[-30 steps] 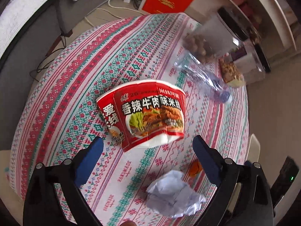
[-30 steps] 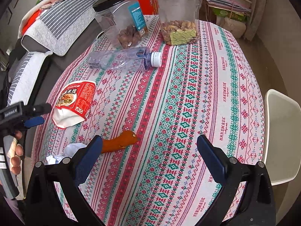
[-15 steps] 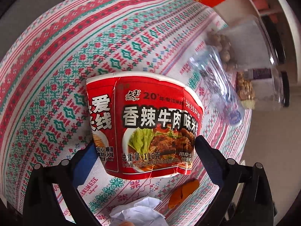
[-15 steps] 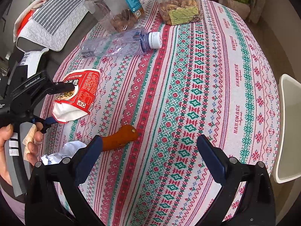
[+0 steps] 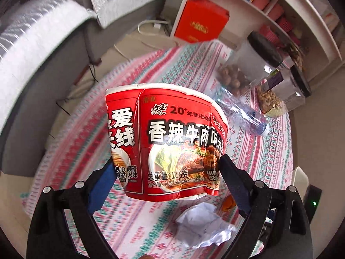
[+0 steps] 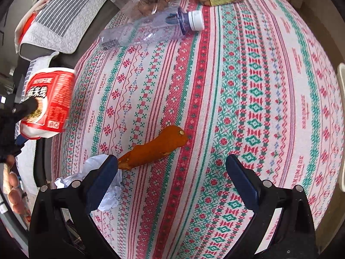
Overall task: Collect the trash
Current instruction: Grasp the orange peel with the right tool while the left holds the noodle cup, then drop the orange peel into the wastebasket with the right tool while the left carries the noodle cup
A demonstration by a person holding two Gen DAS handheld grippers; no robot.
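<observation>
noodle cup (image 5: 172,142) looked like glossy printed paper to me | tablecloth (image 6: 248,99) was matt woven cloth | bottle (image 6: 146,30) was clear crinkly plastic | wad (image 5: 204,226) was crumpled paper

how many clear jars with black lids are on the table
2. One jar holding round brown nuts stands at the table's far side; the other jar, holding paler nuts, stands right beside it. Others may be hidden out of frame.

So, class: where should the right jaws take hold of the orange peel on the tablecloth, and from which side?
Grip the orange peel across its narrow middle, coming from above. It lies flat and elongated on the tablecloth, so the jaws should straddle its width, not its length.
</observation>
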